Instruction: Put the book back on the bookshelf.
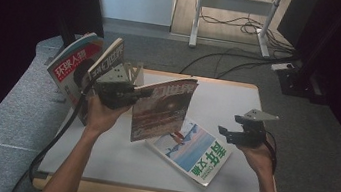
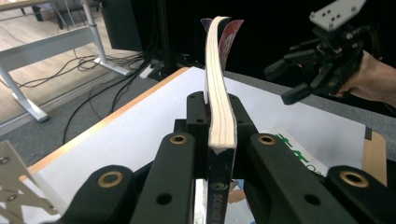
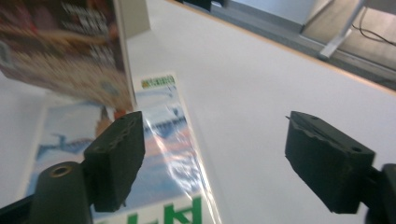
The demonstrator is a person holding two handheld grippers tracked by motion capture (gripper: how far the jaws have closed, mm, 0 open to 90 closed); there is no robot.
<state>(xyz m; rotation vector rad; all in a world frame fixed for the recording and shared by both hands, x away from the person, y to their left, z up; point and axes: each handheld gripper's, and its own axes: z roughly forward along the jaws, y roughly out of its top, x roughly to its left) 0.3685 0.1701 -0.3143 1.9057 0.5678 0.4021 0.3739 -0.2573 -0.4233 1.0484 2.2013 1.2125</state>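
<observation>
Held magazine: a thick magazine (image 1: pixel 161 109) stood upright above the table, its brown-red cover facing the camera in the high view, pale characters across its top. In the left gripper view (image 2: pixel 220 93) its cream page edges ran up between the jaws, curving slightly, with a dark spine below.
Left gripper: the left gripper (image 1: pixel 118 90) was pressed onto the held magazine's edge, jaws on either side of the pages, raised off the table at centre left, a hand (image 1: pixel 100 112) under it.
Right gripper: the right gripper (image 1: pixel 237 130) hovered over the table's right part, jaws spread wide with nothing between them; the right gripper view (image 3: pixel 210 158) showed the gap plainly. A grey plate (image 1: pixel 258 116) sat on top.
Flat magazine: a second magazine (image 1: pixel 194 151) lay flat on the table, just below and right of the held one, glossy blue-and-white cover with green characters along one edge. It was set at a slant to the table edges.
Other magazines: two more (image 1: pixel 82 63) stood leaning at the table's left end, one red-titled.
Table: white top (image 1: pixel 218 100) with a wooden rim.
Room: grey carpet (image 1: pixel 304 135), dark curtains (image 1: pixel 14 8) on both sides, a white desk frame (image 1: pixel 197 14) and loose cables (image 1: pixel 229 59) on the floor beyond.
</observation>
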